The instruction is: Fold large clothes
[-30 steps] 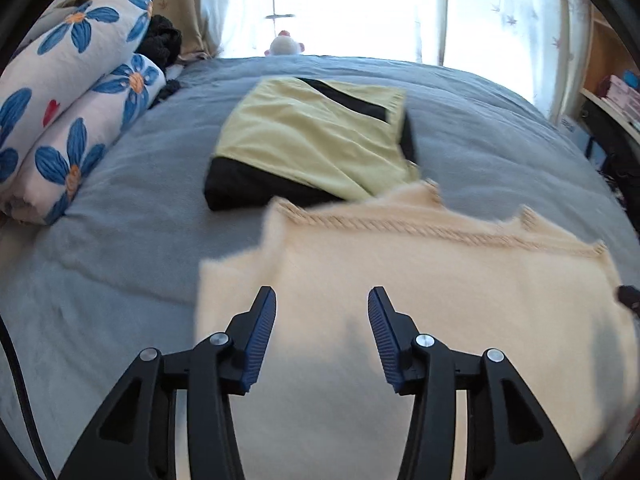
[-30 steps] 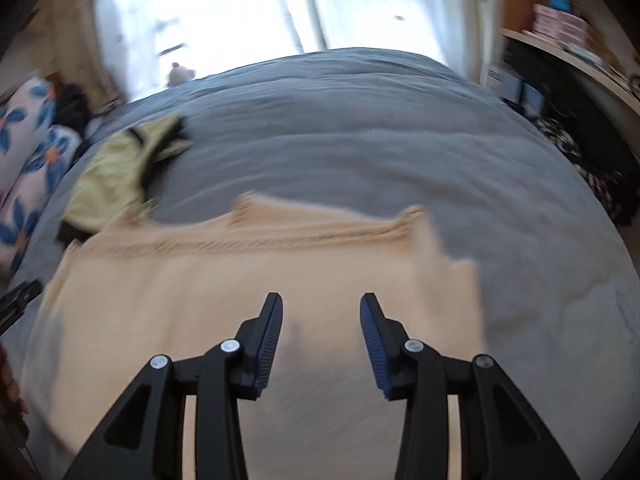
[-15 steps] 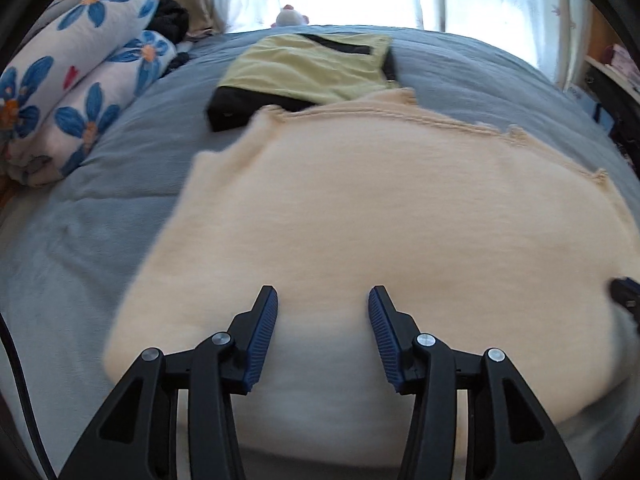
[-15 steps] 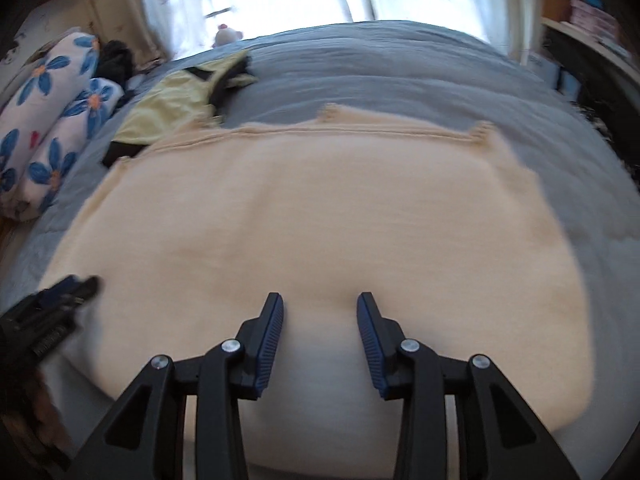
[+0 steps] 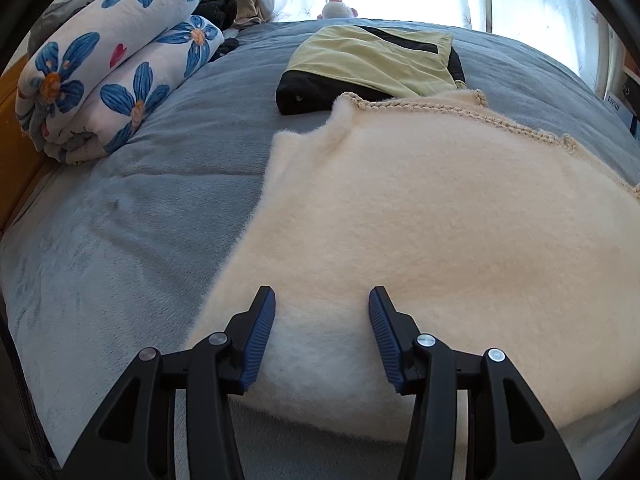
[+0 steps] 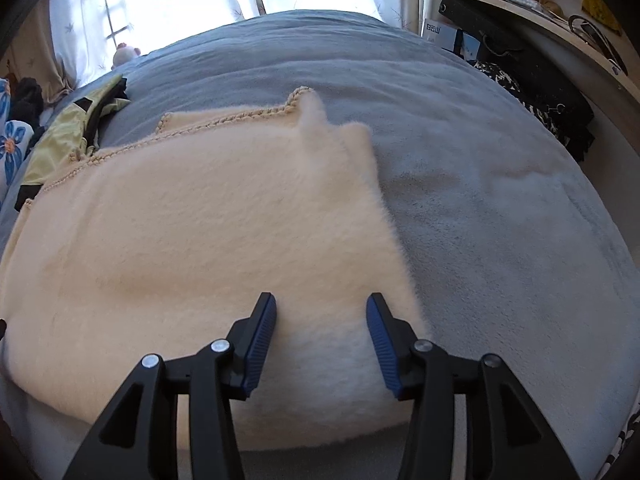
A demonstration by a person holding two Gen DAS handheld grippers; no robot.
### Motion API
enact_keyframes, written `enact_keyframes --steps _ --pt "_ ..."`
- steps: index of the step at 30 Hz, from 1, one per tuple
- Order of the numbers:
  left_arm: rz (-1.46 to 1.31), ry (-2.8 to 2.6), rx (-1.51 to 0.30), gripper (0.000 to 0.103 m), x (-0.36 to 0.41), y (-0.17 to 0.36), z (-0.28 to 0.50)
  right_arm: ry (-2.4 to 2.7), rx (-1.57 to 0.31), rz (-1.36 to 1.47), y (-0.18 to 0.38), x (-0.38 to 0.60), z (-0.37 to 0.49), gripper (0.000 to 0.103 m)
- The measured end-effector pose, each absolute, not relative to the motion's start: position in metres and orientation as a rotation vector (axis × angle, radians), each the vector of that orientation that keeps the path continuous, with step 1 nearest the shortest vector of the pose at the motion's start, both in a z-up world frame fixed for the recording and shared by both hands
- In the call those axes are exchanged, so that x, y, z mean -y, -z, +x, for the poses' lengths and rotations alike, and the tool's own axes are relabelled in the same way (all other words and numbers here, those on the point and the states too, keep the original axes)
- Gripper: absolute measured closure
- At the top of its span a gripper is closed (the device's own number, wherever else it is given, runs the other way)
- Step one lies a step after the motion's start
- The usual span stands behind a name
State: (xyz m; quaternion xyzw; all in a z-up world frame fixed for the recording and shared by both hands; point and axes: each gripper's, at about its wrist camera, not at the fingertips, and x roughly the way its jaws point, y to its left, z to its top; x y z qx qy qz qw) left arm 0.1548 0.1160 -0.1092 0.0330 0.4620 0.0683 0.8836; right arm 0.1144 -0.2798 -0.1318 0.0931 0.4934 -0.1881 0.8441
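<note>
A fluffy cream sweater (image 5: 420, 220) with a braided trim lies spread flat on the grey-blue bed (image 5: 140, 220). It also shows in the right wrist view (image 6: 208, 216). My left gripper (image 5: 322, 300) is open and empty, low over the sweater's near left part. My right gripper (image 6: 321, 306) is open and empty, low over the sweater's near right part, close to its right edge. The fingers (image 5: 262, 328) have blue ribbed pads.
A folded yellow-green and black garment (image 5: 372, 64) lies beyond the sweater, touching its far edge. Rolled floral bedding (image 5: 104, 68) sits at the far left. A small plush toy (image 5: 338, 8) stands by the curtained window. Shelves and dark items (image 6: 540, 80) line the right side.
Both grippers have dropped lower and closer to the sweater's near edge. The sweater now lies still and spread out; both grippers stay open.
</note>
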Motion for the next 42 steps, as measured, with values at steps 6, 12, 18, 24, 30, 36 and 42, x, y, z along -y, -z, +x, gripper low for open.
enact_keyframes --steps 6,12,18,24,30,36,42 --pt "-0.002 -0.127 -0.931 0.056 -0.123 0.080 0.139 0.362 -1.049 0.264 0.115 0.271 0.098 0.056" --pt "-0.007 -0.107 -0.902 0.056 -0.120 0.049 0.110 0.291 -1.013 0.268 0.091 0.241 0.077 0.056" --pt "-0.012 -0.075 -0.898 0.053 -0.114 0.030 0.079 0.241 -0.959 0.210 0.066 0.209 0.055 0.056" --pt "-0.004 -0.034 -0.910 0.051 -0.106 0.024 0.050 0.181 -0.902 0.155 0.049 0.177 0.034 0.056" --pt "-0.009 0.020 -0.933 0.051 -0.099 0.028 0.031 0.119 -0.868 0.137 0.042 0.158 0.022 0.056" --pt "-0.051 0.084 -0.968 0.048 -0.101 0.043 0.021 0.072 -0.852 0.136 0.044 0.143 0.016 0.056" --pt "-0.213 0.186 -1.019 0.046 -0.118 0.072 0.023 0.036 -0.832 0.104 0.051 0.127 0.015 0.056"
